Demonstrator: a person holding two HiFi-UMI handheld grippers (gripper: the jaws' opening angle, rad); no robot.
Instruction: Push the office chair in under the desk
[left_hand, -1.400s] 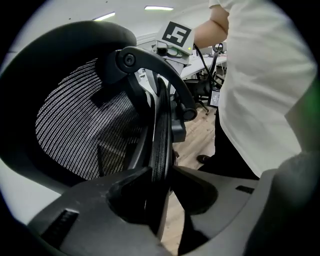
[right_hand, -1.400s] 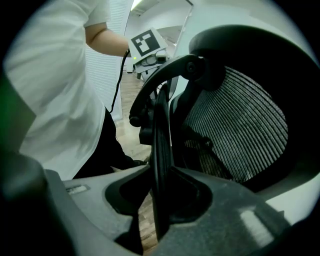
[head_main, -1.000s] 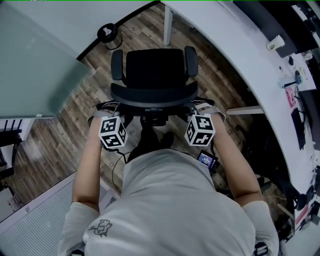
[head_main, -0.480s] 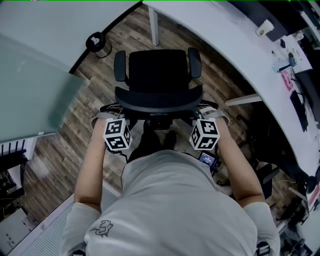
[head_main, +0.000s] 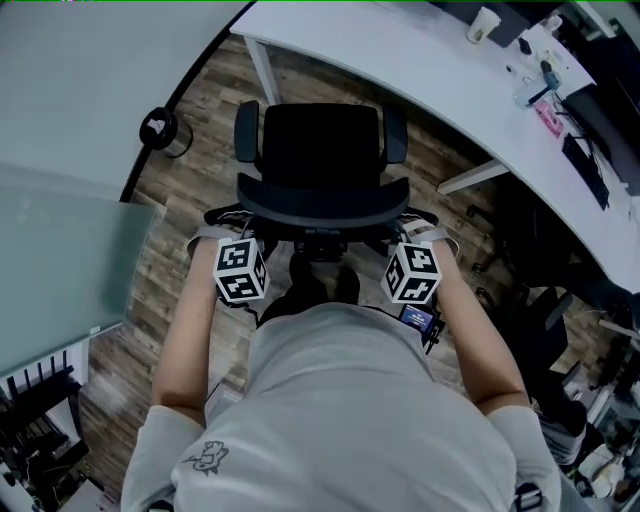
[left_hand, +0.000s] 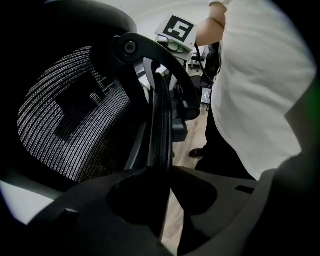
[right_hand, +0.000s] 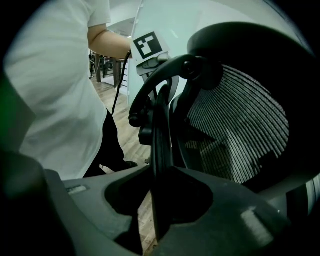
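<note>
The office chair (head_main: 318, 150), backrest rim (head_main: 322, 207) clenched by the left claw (left_hand: 161, 172), which has just tightened on it, and the right claw (right_hand: 161, 175), has swung to face the far bench (head_main: 420, 60) and stands just short, push unfinished.

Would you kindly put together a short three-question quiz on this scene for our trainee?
1. True or false: the office chair is already tucked under the white desk.
2. What do the left gripper and the right gripper clamp? A) an armrest B) the backrest's rim C) a desk leg
3. Fill in: in the head view, a round ____ stands on the wooden floor left of the chair.
Key: 1 false. 2 B; the left gripper's jaws have just been closing on it. 3 waste bin.
</note>
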